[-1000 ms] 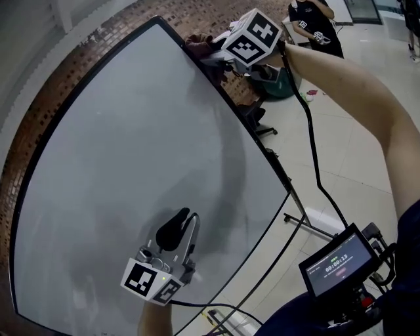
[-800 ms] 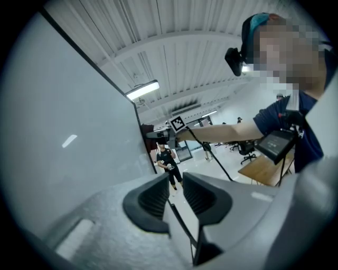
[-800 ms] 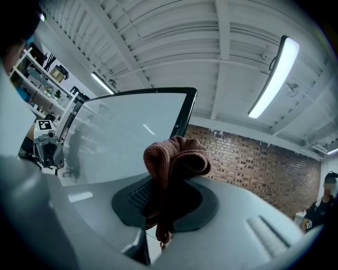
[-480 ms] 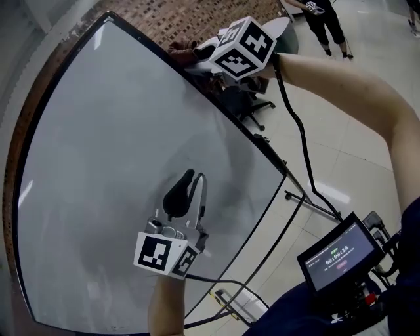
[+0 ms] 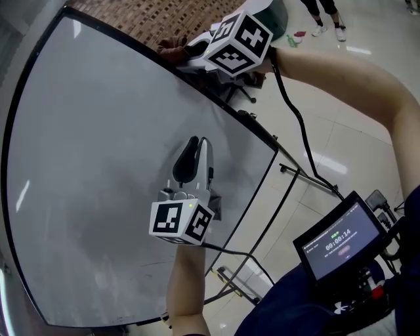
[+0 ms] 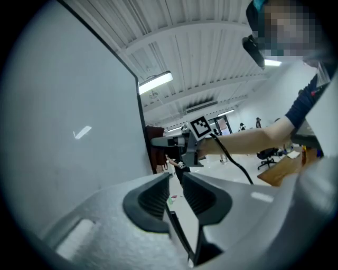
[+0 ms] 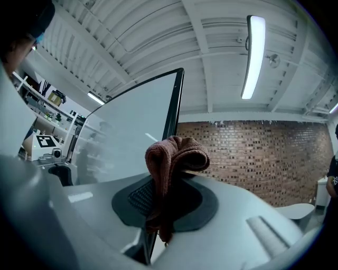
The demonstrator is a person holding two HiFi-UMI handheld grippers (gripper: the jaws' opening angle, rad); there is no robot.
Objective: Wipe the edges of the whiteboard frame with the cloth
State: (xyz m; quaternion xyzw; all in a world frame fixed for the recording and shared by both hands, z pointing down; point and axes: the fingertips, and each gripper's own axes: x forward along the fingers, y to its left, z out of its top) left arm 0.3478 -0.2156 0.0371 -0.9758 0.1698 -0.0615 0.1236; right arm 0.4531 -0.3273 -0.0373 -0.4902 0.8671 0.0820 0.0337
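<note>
The whiteboard (image 5: 98, 131) fills the left of the head view, and its black frame (image 5: 256, 128) runs down the right side. A brown cloth (image 5: 172, 47) sits on that frame edge near the top, and my right gripper (image 5: 187, 52) is shut on it. In the right gripper view the cloth (image 7: 174, 155) bunches up between the pads of the right gripper (image 7: 163, 195), right against the frame (image 7: 173, 111). My left gripper (image 5: 197, 147) hovers in front of the board's lower right area. Its jaws stand a narrow gap apart, holding nothing (image 6: 177, 182). It looks along the board toward the cloth (image 6: 156, 153).
A small monitor (image 5: 338, 244) with a timer sits at the lower right. The board's stand legs (image 5: 292, 174) spread over the tiled floor. A cable (image 5: 295, 118) trails from my right gripper. A brick wall (image 5: 151, 20) is behind the board, and a person's feet (image 5: 328, 26) are far off.
My right gripper has slid the cloth down along the board's right frame edge. My left gripper has moved across the board toward that edge.
</note>
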